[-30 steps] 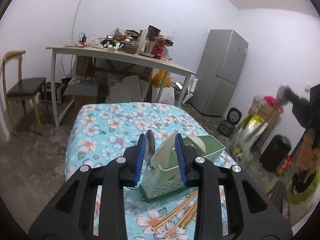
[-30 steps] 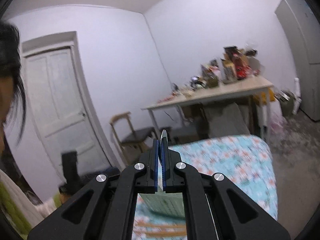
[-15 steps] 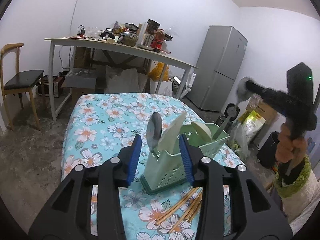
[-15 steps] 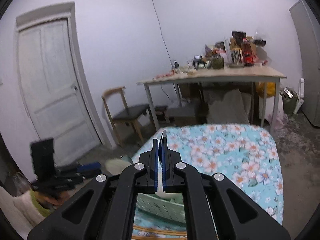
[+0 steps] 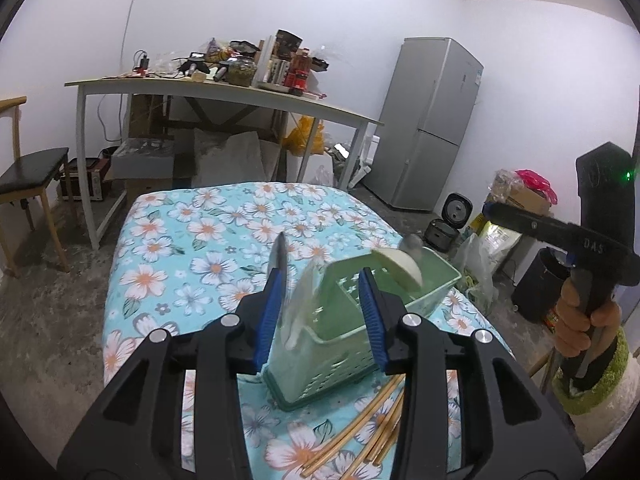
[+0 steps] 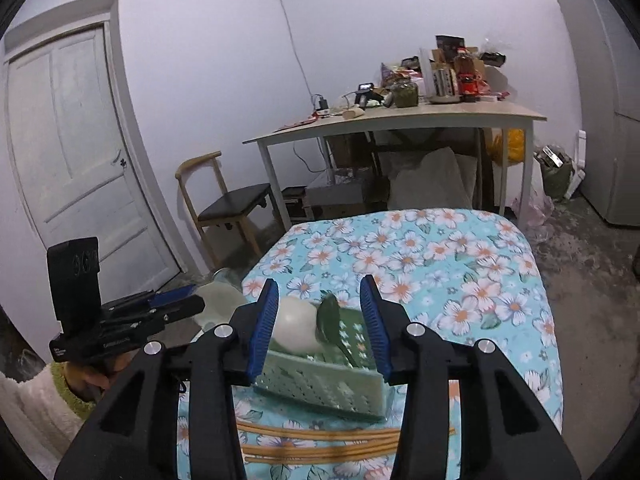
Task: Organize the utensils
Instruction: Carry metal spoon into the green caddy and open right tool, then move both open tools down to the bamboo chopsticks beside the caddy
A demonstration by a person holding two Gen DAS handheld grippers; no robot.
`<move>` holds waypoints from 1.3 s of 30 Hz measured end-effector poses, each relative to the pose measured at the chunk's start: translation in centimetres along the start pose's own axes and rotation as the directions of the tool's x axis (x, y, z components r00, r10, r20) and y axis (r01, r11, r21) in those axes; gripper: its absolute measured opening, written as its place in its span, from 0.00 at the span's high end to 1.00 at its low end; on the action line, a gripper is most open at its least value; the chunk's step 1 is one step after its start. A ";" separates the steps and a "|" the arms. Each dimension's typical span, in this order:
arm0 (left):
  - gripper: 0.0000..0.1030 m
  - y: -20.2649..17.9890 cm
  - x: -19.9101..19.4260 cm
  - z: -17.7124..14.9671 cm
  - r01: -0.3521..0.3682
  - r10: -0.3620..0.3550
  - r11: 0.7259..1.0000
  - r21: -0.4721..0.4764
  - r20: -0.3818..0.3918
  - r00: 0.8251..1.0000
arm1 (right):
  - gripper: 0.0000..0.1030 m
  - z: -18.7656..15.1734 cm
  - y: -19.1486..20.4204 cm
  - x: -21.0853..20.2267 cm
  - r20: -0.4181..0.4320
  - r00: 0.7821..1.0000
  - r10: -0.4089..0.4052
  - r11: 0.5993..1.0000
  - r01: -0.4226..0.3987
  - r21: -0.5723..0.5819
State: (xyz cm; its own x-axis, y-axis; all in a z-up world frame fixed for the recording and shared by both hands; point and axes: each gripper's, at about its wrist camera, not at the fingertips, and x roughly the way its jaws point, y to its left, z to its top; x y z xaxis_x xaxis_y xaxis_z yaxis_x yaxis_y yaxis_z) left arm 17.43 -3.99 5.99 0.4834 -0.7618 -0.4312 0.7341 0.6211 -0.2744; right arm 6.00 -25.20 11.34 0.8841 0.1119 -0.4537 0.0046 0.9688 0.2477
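Both grippers, L [image 5: 323,316] and R [image 6: 318,326], have jaws apart, nothing held. Chopsticks [image 6: 320,442] next to the basket [image 6: 320,384] prob light, stiff, thin, roll-prone. I'd pinch the bundle mid-length.

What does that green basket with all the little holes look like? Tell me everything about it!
The green basket is pale mint, plastic-looking, rectangular, with rows of little holes in its walls and a darker green base. It stands upright on the flowery blue tablecloth. A white spoon and a dark spoon poke out of it. Wooden chopsticks lie on the cloth just beside it. Neither hand-held gripper touches it.
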 end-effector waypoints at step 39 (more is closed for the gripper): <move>0.25 2.2 1.6 -12.1 -0.103 0.068 0.990 -0.091 -0.326 0.943 | 0.09 -17.8 -3.5 5.1 -0.469 0.882 -0.051 0.939 0.202 0.278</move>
State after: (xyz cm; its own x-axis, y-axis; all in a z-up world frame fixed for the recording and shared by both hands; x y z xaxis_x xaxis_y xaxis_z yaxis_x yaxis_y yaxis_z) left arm 14.02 -1.65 -5.71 0.3502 -0.6159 -0.7057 0.6335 0.7107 -0.3059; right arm 2.22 -24.12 -7.06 0.5603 0.1527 -0.8141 0.3130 0.8710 0.3788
